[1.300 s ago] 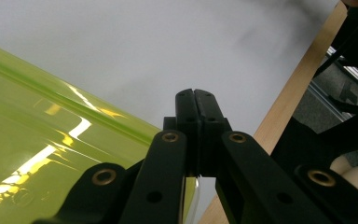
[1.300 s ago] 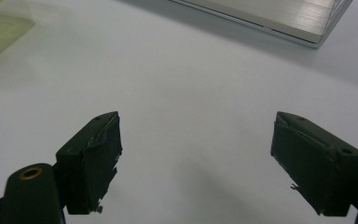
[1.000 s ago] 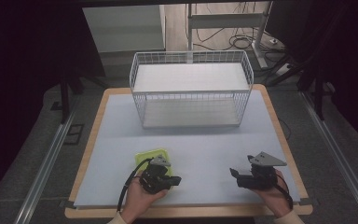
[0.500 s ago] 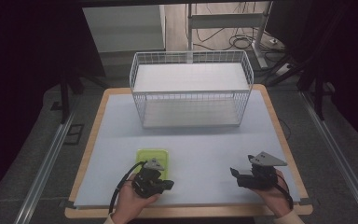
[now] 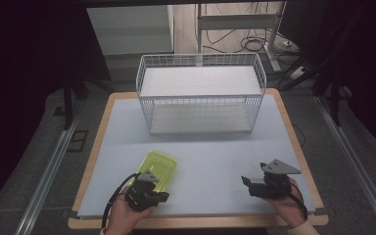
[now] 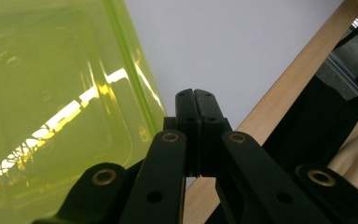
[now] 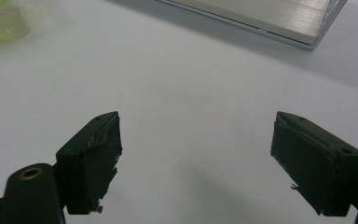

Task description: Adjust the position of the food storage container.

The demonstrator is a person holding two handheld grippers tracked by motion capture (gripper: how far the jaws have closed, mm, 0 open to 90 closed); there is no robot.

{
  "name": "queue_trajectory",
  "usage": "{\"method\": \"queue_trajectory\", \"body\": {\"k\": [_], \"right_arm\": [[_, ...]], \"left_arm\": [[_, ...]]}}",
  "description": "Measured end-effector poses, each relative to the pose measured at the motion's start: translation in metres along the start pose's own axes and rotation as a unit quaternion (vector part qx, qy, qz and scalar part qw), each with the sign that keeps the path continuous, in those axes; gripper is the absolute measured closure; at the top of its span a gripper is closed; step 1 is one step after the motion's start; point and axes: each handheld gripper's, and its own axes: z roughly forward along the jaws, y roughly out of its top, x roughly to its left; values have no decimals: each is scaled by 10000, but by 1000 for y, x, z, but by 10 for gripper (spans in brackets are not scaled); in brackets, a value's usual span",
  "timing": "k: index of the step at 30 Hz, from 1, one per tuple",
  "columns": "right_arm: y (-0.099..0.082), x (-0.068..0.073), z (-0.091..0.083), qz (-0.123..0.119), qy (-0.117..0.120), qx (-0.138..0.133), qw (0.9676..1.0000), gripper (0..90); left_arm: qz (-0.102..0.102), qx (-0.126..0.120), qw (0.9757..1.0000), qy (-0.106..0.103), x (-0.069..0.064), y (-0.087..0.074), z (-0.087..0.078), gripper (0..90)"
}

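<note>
A translucent yellow-green container (image 5: 158, 168) lies flat on the white table top (image 5: 210, 156), left of centre near the front. My left gripper (image 5: 162, 197) sits just in front of it by the table's front edge. In the left gripper view its jaws are pressed shut (image 6: 196, 99) with nothing visible between them, and the container (image 6: 51, 102) lies close beside them on the left. My right gripper (image 5: 247, 186) rests at the front right, open (image 7: 196, 154) over bare table with nothing between its fingers.
A white wire basket (image 5: 200, 93) stands at the back middle of the table; its corner (image 7: 279, 23) shows ahead of the right gripper. The wooden table rim (image 6: 279, 98) runs just past the left gripper's tips. A hand holds each gripper.
The left gripper has drawn back from over the container toward the front edge, uncovering more of it. The right gripper has stayed put.
</note>
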Motion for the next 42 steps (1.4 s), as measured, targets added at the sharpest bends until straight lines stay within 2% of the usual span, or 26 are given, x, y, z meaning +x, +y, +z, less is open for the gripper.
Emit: {"method": "queue_trajectory", "body": {"k": [15,17,28,36,42], "right_arm": [[0,0,0,3,-5,2,10000,165],[0,0,0,3,-7,9,10000,165],[0,0,0,-3,-11,16,10000,165],[0,0,0,5,-12,16,10000,165],[0,0,0,8,-13,15,10000,164]], "left_arm": [[-216,-52,9995,234,20,-16,-17,900],[-298,-101,9992,234,22,-17,-19,900],[-346,-90,9987,360,30,-21,-25,900],[-461,-129,9980,411,40,-24,-30,900],[-486,-158,9977,437,40,-24,-30,900]]}}
